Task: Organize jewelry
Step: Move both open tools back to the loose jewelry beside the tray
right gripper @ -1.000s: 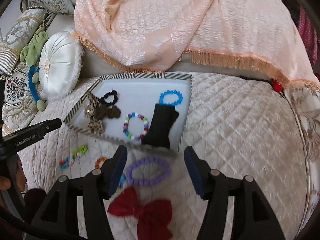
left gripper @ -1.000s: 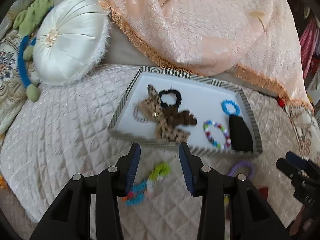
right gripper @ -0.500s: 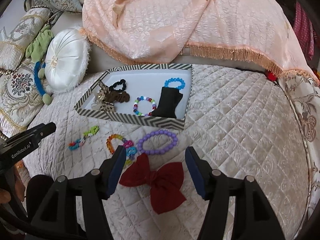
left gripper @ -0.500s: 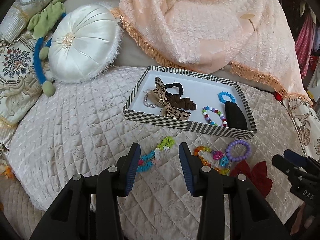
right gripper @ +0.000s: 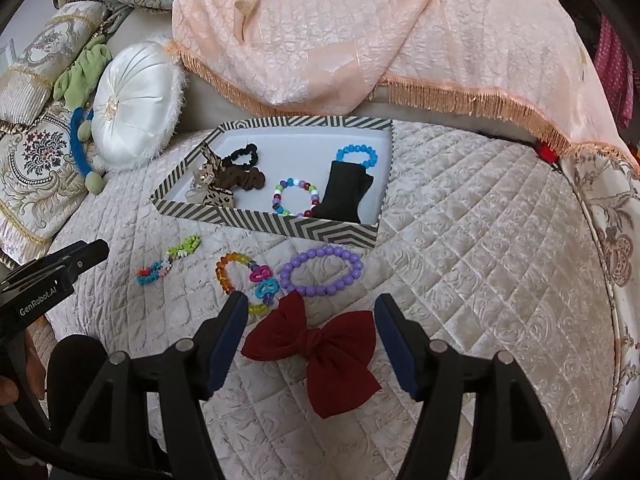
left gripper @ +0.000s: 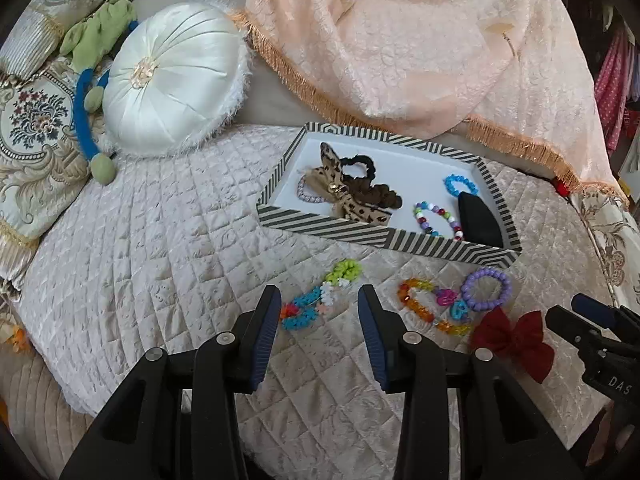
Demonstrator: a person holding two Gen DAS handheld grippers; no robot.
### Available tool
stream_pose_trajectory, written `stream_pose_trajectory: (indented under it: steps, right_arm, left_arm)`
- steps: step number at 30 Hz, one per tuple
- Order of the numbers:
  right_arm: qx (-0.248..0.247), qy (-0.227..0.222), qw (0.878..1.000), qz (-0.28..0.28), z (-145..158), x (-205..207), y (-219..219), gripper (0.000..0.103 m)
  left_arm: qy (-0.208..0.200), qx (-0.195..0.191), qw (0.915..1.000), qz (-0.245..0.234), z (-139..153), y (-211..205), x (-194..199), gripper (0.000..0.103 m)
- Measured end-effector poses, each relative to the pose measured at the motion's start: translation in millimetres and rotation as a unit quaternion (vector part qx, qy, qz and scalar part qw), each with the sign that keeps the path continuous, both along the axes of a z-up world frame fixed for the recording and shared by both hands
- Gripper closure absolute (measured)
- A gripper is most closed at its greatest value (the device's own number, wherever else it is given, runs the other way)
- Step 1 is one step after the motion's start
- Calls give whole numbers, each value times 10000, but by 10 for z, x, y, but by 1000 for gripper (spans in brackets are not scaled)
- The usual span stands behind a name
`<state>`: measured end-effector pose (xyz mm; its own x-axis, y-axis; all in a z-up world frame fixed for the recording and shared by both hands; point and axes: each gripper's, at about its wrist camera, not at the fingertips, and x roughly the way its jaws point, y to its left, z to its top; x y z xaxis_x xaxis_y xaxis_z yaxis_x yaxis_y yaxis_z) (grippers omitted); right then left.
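Observation:
A striped tray on the quilted bed holds a leopard bow, dark scrunchies, a blue bracelet, a multicolour bead bracelet and a black pouch. In front of it lie a green-blue chain, an orange bracelet, a purple bead bracelet and a red bow. My left gripper is open, hovering just short of the chain. My right gripper is opening wider, its fingers either side of the red bow without touching it.
A round white cushion and a green-and-blue plush toy sit at the back left. A peach fringed blanket is heaped behind the tray. Patterned pillows line the left edge.
Both grippers pulled back from the tray, so the loose jewellery in front of it came into view. The right jaws stand wider apart. Nothing was picked up.

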<state>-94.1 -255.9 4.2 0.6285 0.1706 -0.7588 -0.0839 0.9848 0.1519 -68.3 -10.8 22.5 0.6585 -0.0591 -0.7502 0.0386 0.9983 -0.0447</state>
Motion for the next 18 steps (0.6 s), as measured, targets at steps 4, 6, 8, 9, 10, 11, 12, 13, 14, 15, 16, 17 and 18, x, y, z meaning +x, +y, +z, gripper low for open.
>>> stream_pose_trajectory:
  steps: [4, 6, 8, 9, 10, 11, 12, 13, 14, 15, 16, 17, 18]
  right_arm:
    - [-3, 75, 10000, 1, -49, 33, 3, 34]
    - [-11, 97, 10000, -2, -70, 50, 5, 34]
    - [-18, 135, 9999, -13, -97, 77, 3, 34]
    - [-19, 162, 9999, -13, -114, 93, 3, 34]
    - [-19, 178, 9998, -5, -130, 108, 4, 34]
    - [-25, 190, 9998, -3, -140, 119, 2, 34]
    - [-44, 212, 9998, -12, -157, 139, 1, 34]
    - [-54, 231, 9997, -21, -173, 156, -1, 34]
    - [-55, 241, 9997, -23, -183, 167, -3, 34]
    - [-51, 251, 9997, -28, -198, 184, -9, 34]
    - [-52, 272, 9996, -46, -217, 205, -20, 34]
    - [-53, 302, 9995, -66, -237, 228, -32, 34]
    - [-48, 330, 9994, -83, -259, 253, -46, 34]
  left_arm:
    - [58, 19, 10000, 39, -55, 38, 22, 75]
    - [91, 23, 9999, 50, -85, 50, 33, 75]
    - [118, 14, 9999, 68, -107, 65, 46, 75]
    - [132, 12, 9999, 74, -118, 72, 51, 75]
    - [144, 11, 9999, 81, -128, 76, 57, 75]
    - [159, 9, 9998, 88, -141, 84, 65, 75]
    - [171, 3, 9998, 88, -151, 89, 71, 75]
    - [183, -4, 9998, 90, -160, 94, 79, 75]
    - [206, -13, 9997, 92, -175, 103, 87, 75]
    - [231, -26, 9997, 92, -189, 110, 96, 75]
    - [254, -57, 9996, 91, -203, 125, 106, 75]
    - [269, -90, 9996, 87, -212, 140, 113, 75]
    - [286, -132, 9995, 84, -220, 159, 122, 75]
